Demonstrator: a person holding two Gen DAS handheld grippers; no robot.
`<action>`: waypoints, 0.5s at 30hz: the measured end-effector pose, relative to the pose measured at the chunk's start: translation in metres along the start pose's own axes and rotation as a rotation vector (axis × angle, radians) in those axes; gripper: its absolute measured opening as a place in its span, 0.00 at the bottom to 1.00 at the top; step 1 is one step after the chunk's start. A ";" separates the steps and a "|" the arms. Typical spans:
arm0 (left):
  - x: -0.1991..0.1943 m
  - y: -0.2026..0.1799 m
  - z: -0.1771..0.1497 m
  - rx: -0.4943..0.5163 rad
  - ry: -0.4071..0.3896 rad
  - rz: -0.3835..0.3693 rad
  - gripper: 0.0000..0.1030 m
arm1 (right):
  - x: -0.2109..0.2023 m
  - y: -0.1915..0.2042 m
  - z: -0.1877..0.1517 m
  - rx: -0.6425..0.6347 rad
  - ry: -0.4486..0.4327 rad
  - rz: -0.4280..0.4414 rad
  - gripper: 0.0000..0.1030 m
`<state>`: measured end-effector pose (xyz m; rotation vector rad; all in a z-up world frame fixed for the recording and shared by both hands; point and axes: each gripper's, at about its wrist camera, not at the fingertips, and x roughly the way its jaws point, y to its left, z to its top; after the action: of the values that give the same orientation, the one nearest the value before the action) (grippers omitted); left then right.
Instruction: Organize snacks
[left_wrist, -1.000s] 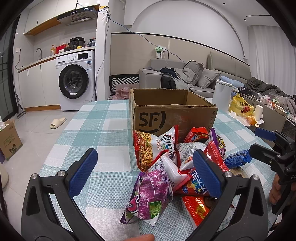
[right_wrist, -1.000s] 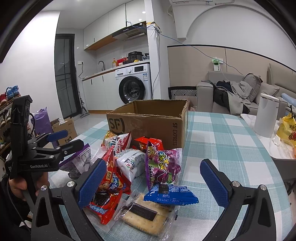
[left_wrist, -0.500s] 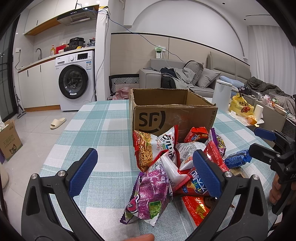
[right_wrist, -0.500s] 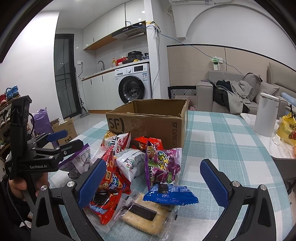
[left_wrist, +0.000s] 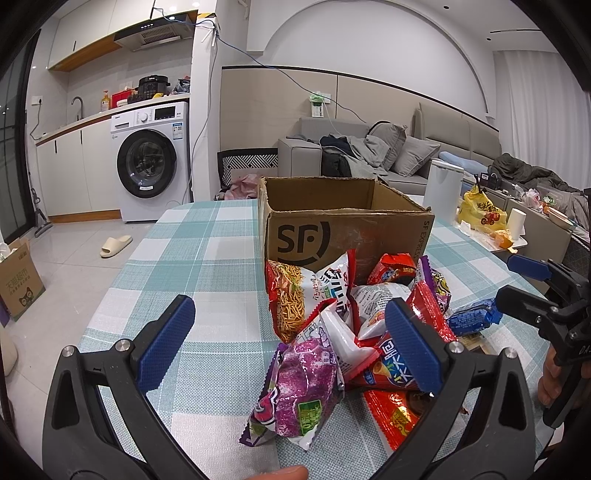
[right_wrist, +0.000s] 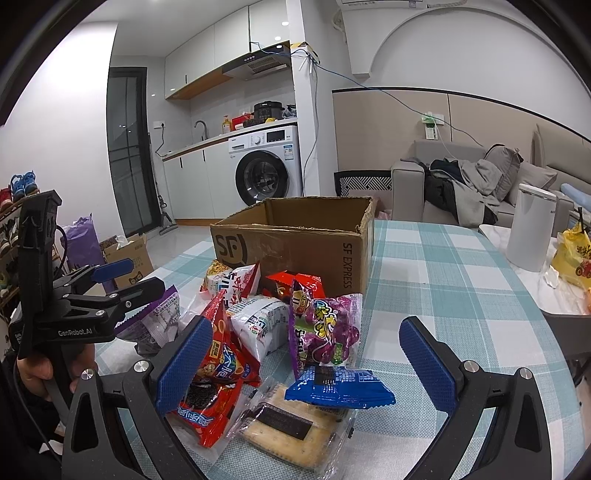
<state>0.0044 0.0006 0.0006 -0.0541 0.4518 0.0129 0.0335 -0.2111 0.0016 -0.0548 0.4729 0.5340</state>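
Note:
A pile of snack bags lies on the checked tablecloth (left_wrist: 207, 258) in front of an open brown SF cardboard box (left_wrist: 347, 236) (right_wrist: 295, 243). My left gripper (left_wrist: 288, 343) stands open just short of the pile, with a purple bag (left_wrist: 299, 391) nearest it. My right gripper (right_wrist: 304, 358) is open on the other side, above a blue packet (right_wrist: 338, 387) and a cracker pack (right_wrist: 295, 432), beside a red bag (right_wrist: 214, 373). Neither gripper holds anything. The box's inside is hidden.
A white canister (right_wrist: 530, 225) and a yellow bag (left_wrist: 480, 214) sit on a side table to the right. Bare tablecloth stretches left of the box and pile. A washing machine (left_wrist: 147, 166) and sofa (left_wrist: 369, 155) stand beyond the table.

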 end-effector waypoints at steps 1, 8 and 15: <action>0.000 0.000 0.000 0.000 0.000 0.001 0.99 | 0.000 0.000 0.000 0.001 0.000 -0.001 1.00; 0.000 0.000 0.000 0.000 0.000 0.000 0.99 | 0.000 -0.001 -0.003 0.005 0.001 -0.006 1.00; 0.000 0.000 0.000 0.000 -0.003 0.004 0.99 | 0.002 -0.008 -0.004 0.034 0.015 -0.032 1.00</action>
<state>0.0046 0.0001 0.0000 -0.0529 0.4491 0.0166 0.0374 -0.2172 -0.0030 -0.0335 0.4947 0.4944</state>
